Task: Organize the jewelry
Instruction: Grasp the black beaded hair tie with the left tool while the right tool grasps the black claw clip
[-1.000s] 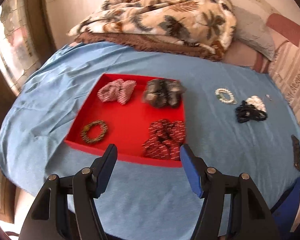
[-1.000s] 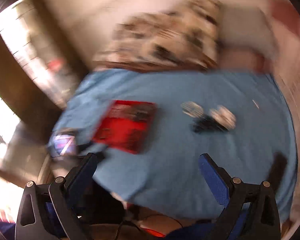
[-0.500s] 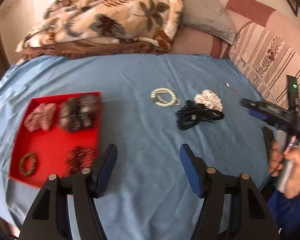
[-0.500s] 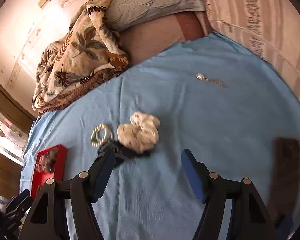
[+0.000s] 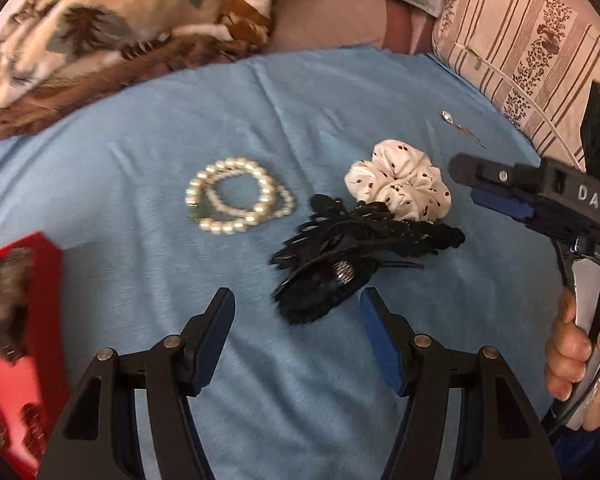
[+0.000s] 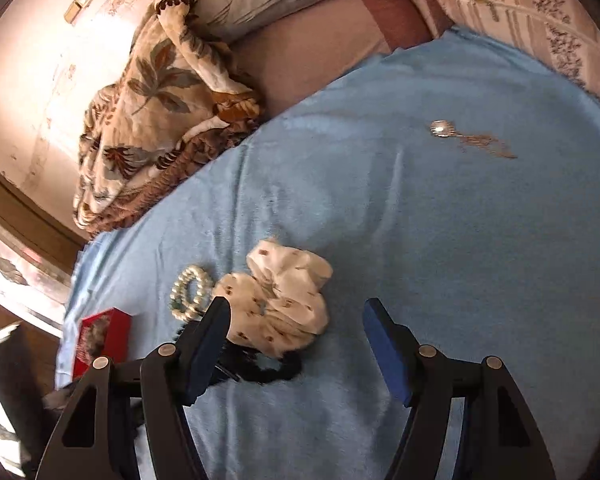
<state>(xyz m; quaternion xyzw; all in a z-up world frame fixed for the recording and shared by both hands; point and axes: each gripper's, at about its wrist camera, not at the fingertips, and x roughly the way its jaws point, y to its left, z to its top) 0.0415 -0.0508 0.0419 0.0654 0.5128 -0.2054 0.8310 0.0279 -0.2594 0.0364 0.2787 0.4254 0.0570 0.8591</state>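
On the blue cloth (image 5: 148, 152) lie a pearl bracelet (image 5: 236, 200), a white dotted scrunchie (image 5: 400, 184), a black feathery hair piece (image 5: 340, 248) and a small silver pendant (image 5: 446, 116). My left gripper (image 5: 296, 300) is open and holds nothing, its tips just short of the black piece. A hand (image 5: 572, 356) holds my right gripper (image 5: 484, 188) at the right, beside the scrunchie. In the right wrist view my right gripper (image 6: 296, 312) is open, and the scrunchie (image 6: 284, 304) lies just ahead of its tips, nearer the left finger, untouched. The bracelet (image 6: 190, 288) and black piece (image 6: 260, 364) lie left of it.
A red tray (image 5: 40, 272) with hair accessories sits at the left edge of the cloth, small in the right wrist view (image 6: 100, 336). A leaf-print blanket (image 5: 100, 20) and pillows (image 5: 520, 48) border the far side. The pendant (image 6: 440, 128) with its chain lies far right.
The left gripper has swung right, from over the red tray to the loose items. The right gripper has dropped toward the scrunchie, and its jaws stand narrower than a second ago.
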